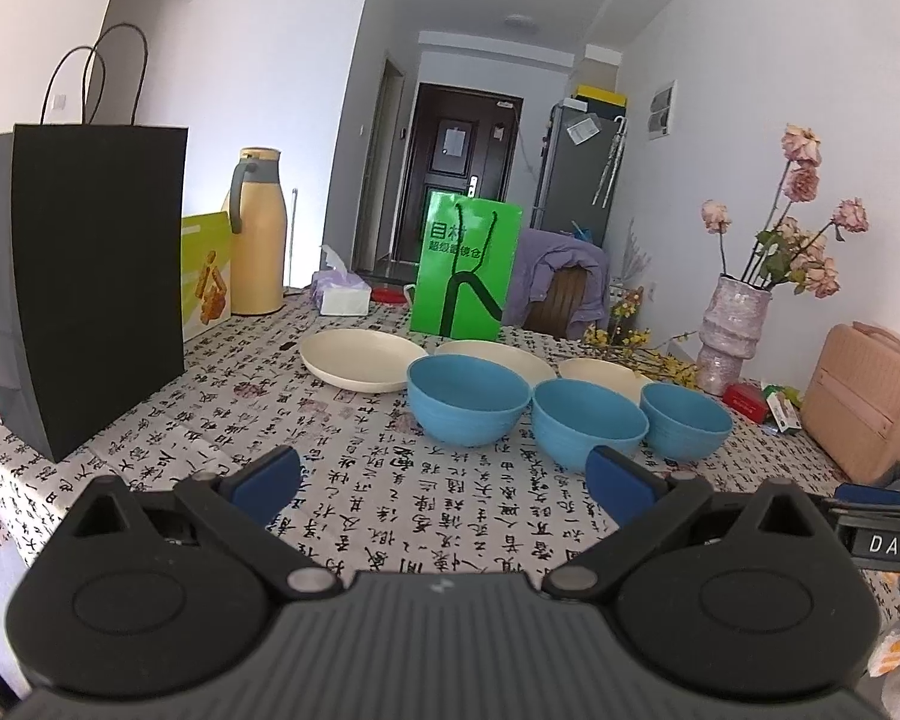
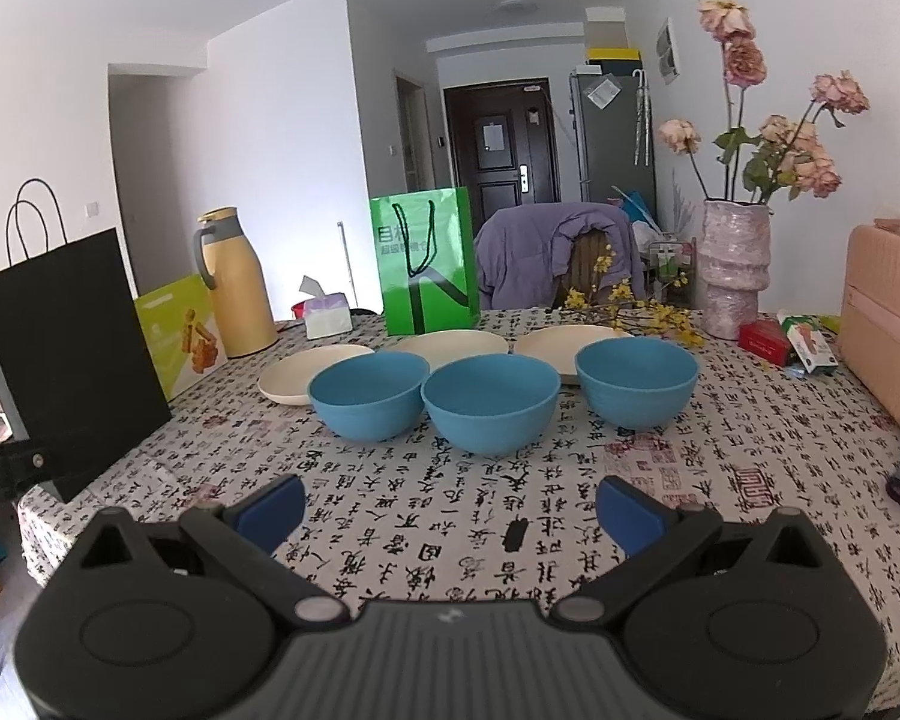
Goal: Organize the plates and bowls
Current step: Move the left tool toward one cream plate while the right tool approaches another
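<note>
Behind three blue bowls [image 2: 491, 408], a green bag [image 2: 427, 261] fronts cream plates [image 2: 447, 343].

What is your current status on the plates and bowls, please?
Left gripper and right gripper open, empty. Three blue bowls in a row, three cream plates behind, unstacked. Path clear.

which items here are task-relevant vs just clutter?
Task items: three blue bowls (left, middle, right); three cream plates behind them (left, middle, right).

Clutter: black bag, thermos, tissue box, green bag, vase, pink case.
</note>
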The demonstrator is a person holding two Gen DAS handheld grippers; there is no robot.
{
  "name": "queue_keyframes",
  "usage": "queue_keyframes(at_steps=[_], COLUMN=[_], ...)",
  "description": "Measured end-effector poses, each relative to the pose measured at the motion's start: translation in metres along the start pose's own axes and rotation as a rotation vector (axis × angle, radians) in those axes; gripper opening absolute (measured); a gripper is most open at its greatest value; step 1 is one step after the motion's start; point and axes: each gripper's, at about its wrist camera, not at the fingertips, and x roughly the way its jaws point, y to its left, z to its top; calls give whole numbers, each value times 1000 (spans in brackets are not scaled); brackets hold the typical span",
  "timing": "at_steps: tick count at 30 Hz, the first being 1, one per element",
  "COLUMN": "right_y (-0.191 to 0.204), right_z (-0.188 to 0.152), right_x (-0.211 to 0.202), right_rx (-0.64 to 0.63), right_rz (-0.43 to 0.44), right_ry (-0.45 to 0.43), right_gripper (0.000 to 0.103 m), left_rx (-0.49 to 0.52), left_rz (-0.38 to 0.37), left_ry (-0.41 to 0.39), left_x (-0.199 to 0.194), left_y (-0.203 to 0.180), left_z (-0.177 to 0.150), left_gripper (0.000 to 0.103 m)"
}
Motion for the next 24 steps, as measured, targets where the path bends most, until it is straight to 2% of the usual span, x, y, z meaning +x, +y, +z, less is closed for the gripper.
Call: queue_keyframes(at_steps=[24], right_y=[0], right_z=[52], right_x=[83], right_rx=[4], right_rz=[14], right_ry=[37], right_gripper=[103], left_rx=[-46], left_rz=[40], left_ry=[29], left_x=[72], left_y=[17], left_z=[48], left_gripper=[103])
